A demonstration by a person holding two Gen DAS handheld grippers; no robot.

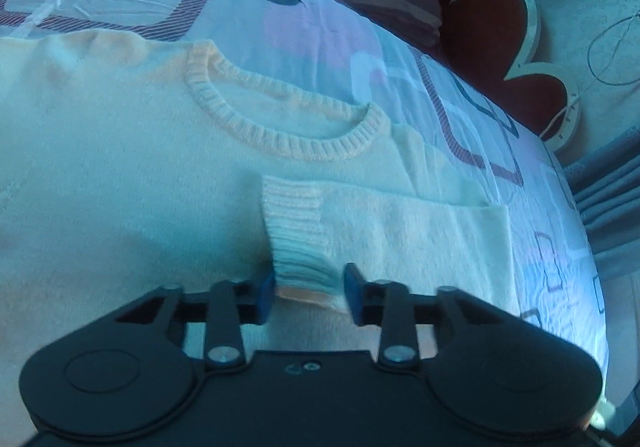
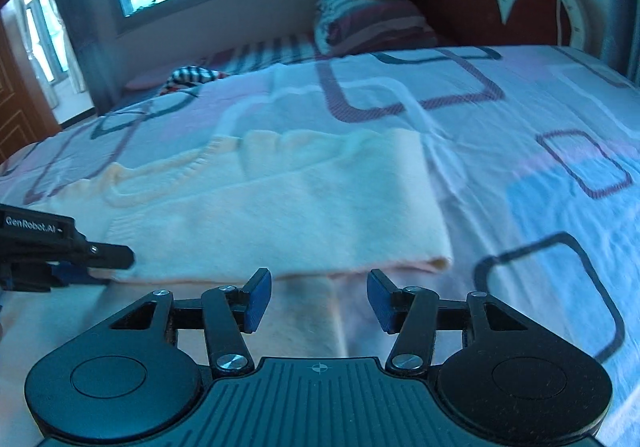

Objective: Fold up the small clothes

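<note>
Sweater [image 1: 140, 175] cuff [image 1: 298, 247] between left gripper's [image 1: 309, 293] narrowed, non-gripping jaws; right gripper [image 2: 316, 299] half-open at folded edge.

The sweater [image 1: 132, 175] is soft, fuzzy cream knit, with ribbed knitting at its collar [image 1: 280, 127] and cuff [image 1: 298, 231]. The bedsheet [image 2: 520, 119] is thin, smooth printed cloth, lightly creased. The left gripper [image 1: 309, 291] and right gripper [image 2: 318, 301] are matt black plastic with shiny metal screws and blue ridged pads [image 2: 256, 301]. The headboard [image 2: 464, 3] looks glossy, dark red with a pale rim.
</note>
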